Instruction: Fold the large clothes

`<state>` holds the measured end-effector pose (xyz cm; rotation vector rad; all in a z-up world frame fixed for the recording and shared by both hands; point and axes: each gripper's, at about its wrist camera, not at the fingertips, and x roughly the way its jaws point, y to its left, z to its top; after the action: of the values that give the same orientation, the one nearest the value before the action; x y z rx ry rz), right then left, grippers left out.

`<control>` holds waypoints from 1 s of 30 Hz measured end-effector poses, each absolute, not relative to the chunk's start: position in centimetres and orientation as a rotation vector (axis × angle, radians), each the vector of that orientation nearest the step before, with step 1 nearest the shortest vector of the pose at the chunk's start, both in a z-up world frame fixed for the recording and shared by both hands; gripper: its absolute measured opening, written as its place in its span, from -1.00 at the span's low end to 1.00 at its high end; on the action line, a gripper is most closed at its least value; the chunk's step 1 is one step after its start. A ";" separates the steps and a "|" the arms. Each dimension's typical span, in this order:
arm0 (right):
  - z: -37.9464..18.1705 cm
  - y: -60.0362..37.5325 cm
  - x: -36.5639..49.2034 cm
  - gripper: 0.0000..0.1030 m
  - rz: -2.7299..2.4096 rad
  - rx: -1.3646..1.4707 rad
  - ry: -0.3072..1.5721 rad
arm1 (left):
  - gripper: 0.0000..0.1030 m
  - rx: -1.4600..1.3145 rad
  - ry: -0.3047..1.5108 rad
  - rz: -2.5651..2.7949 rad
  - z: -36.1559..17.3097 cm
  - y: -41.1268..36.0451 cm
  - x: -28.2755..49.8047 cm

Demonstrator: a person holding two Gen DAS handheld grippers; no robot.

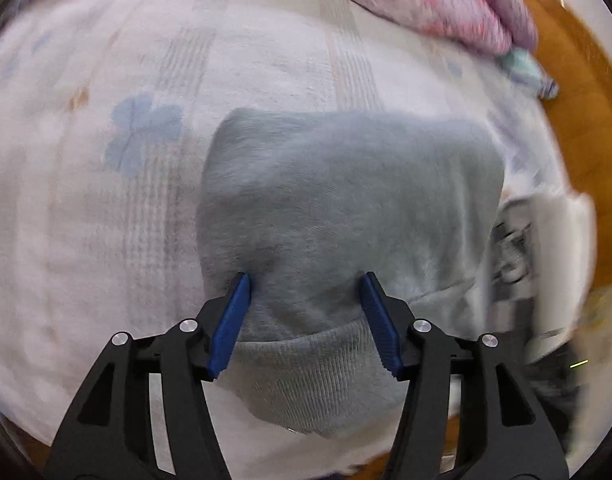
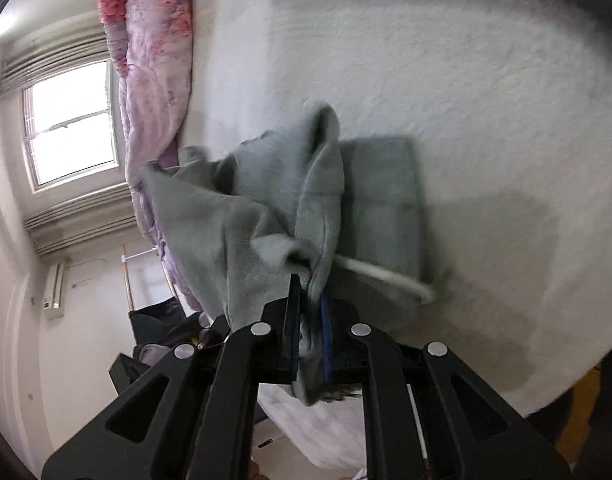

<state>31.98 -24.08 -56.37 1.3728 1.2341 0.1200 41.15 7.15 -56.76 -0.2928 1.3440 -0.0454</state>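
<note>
Right wrist view: right hand-held gripper [image 2: 308, 304] pinches a thick bunch of the grey garment [image 2: 266, 208] above the bed [image 2: 486, 100]; left hand-held gripper [image 1: 304, 300], wide, straddles it unclamped, so the fold may slump.

Grey fleece sweatshirt [image 1: 346, 200], part-folded on the bed

Ribbed hem toward 6 o'clock; one bunched edge lifted, white drawcord [image 2: 386, 274] trailing toward 3 o'clock.

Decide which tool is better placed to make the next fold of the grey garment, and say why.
Right, probably. The right tool is shut on the garment, lifting a flap off the bed; the left tool is open, straddling the cloth.
</note>
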 end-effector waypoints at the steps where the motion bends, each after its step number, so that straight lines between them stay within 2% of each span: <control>1: -55.2 -23.9 32.8 -0.78 0.134 1.266 1.262 | 0.10 -0.262 1.347 -0.039 -56.9 6.8 41.3; 6: -48.9 -24.5 34.8 -0.78 0.187 0.918 1.229 | 0.10 -0.257 1.358 -0.021 -56.7 7.1 41.4; 9: -48.0 -23.4 36.5 -0.78 0.271 0.850 1.207 | 0.10 -0.237 1.360 -0.024 -56.5 6.5 41.6; 14: -52.5 -19.3 41.0 -0.78 0.389 0.833 1.335 | 0.11 -0.269 1.351 -0.033 -56.5 6.6 41.8; 15: -54.2 -19.1 41.2 -0.86 0.353 0.819 1.374 | 0.17 -0.289 1.346 -0.027 -56.5 7.1 41.7; 17: -56.3 -19.5 41.3 -1.00 0.311 0.792 1.432 | 0.43 -0.337 1.345 -0.002 -56.3 8.3 41.3; 19: -57.9 -20.6 40.6 -1.00 0.275 0.807 1.455 | 0.46 -0.420 1.329 0.070 -56.3 10.4 39.9; 20: -58.3 -21.0 40.4 -1.00 0.269 0.839 1.460 | 0.54 -0.467 1.330 0.078 -56.4 11.2 39.3; 23: -58.0 -21.5 40.0 -1.00 0.280 0.825 1.465 | 0.57 -0.621 1.360 0.098 -57.9 13.2 36.9; 30: -58.0 -21.2 40.0 -1.00 0.285 0.788 1.457 | 0.65 -0.972 1.343 -0.027 -60.8 12.2 35.1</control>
<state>39.95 -21.19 -58.03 0.7884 1.4575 0.2846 35.12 12.23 -60.85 -0.9717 1.3432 -0.0270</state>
